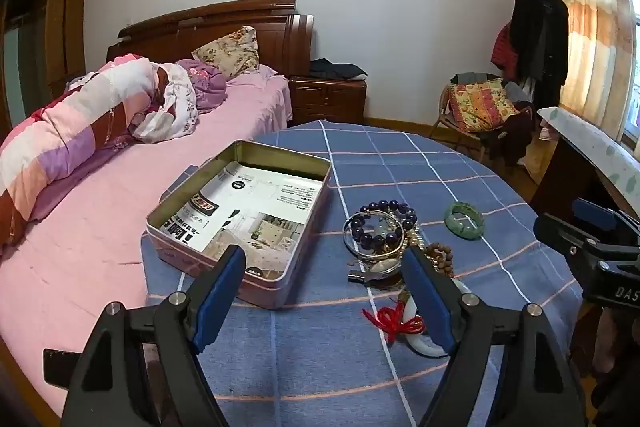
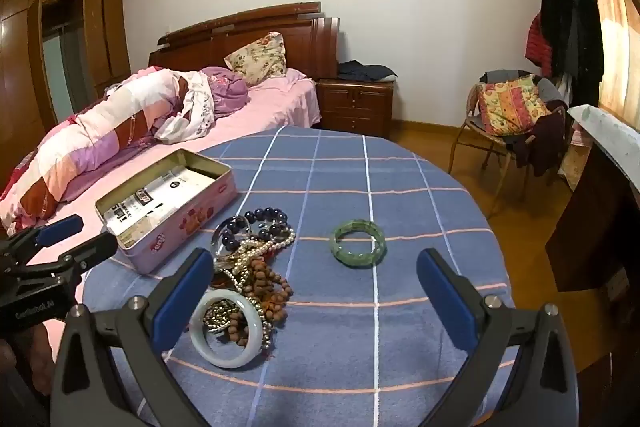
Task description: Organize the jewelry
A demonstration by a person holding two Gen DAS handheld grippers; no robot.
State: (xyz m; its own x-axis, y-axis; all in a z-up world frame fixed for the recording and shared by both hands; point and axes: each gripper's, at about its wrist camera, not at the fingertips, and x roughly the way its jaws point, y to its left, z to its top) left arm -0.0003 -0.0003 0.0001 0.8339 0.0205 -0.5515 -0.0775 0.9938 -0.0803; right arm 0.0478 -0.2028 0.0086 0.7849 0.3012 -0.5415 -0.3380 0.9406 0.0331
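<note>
A pile of jewelry (image 2: pixel 252 263) lies on the round table: a dark bead bracelet (image 1: pixel 384 223), a metal bangle, pearls, brown wooden beads (image 2: pixel 268 283) and a white jade bangle (image 2: pixel 224 331). A green jade bangle (image 2: pixel 359 241) lies apart to the right, also seen as the green bangle (image 1: pixel 465 220). An open pink tin box (image 1: pixel 244 219), lined with printed paper, stands left of the pile. My left gripper (image 1: pixel 324 263) is open above the table's near edge, between the tin and the pile. My right gripper (image 2: pixel 316 267) is open, hovering near the pile and the green bangle. Neither holds anything.
The table wears a blue checked cloth (image 2: pixel 360 347). A bed with pink sheets (image 1: pixel 80 219) lies left, close behind the tin. A chair with cushions (image 2: pixel 512 115) stands far right, and a dark desk (image 2: pixel 600 211) is at the right edge.
</note>
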